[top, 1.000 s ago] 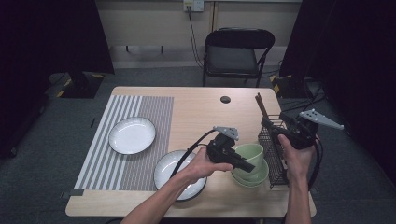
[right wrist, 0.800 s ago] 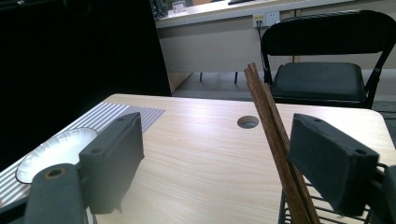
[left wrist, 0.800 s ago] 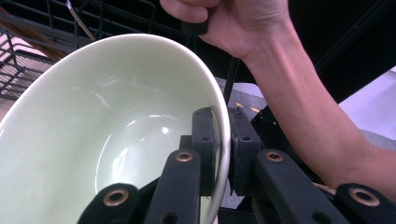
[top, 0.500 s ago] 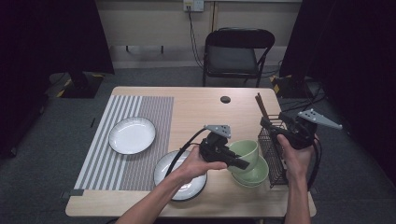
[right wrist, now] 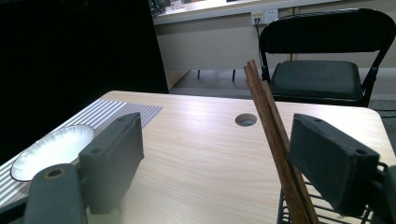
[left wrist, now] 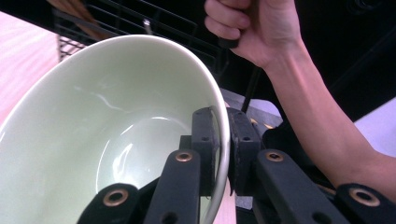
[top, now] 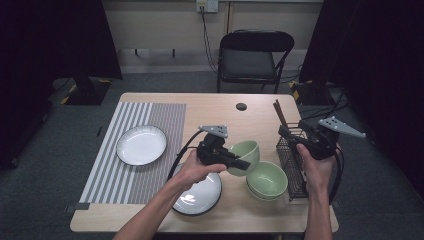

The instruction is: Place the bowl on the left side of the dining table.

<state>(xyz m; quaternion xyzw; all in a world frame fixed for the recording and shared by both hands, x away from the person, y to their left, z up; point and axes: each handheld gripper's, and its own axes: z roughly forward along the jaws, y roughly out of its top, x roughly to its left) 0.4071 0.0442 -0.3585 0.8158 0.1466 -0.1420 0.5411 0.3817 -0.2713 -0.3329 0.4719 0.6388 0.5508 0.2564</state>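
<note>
I've got a pale green bowl point(top: 246, 152) up, a matching green bowl point(top: 267, 180) below, black jaws. White plate point(top: 141, 144) sits on the grey-and-white striped mat point(top: 134, 145). Light wood bench point(top: 215, 110), black wire basket point(top: 291, 165), brown chopsticks point(right wrist: 275, 140).

Bare forearms and two black handheld grippers

Both arms are bare to past the elbow, with no sleeve, watch or glove on them. The left gripper point(top: 241, 163) is a chunky black body with a pale grey three-cornered plate on top and a thick black cable looping back along the forearm; its jaws are black linked bars with brass-coloured ringed pivots and small dark screw holes in the flat rectangular pads point(left wrist: 205, 140). The right gripper point(top: 286, 132) is the same make: black housing, a grey triangular plate standing out to the side, a black cable curving down beside the wrist, and blocky matte dark grey pads point(right wrist: 114, 156) with a brass-ringed pivot below.
</note>
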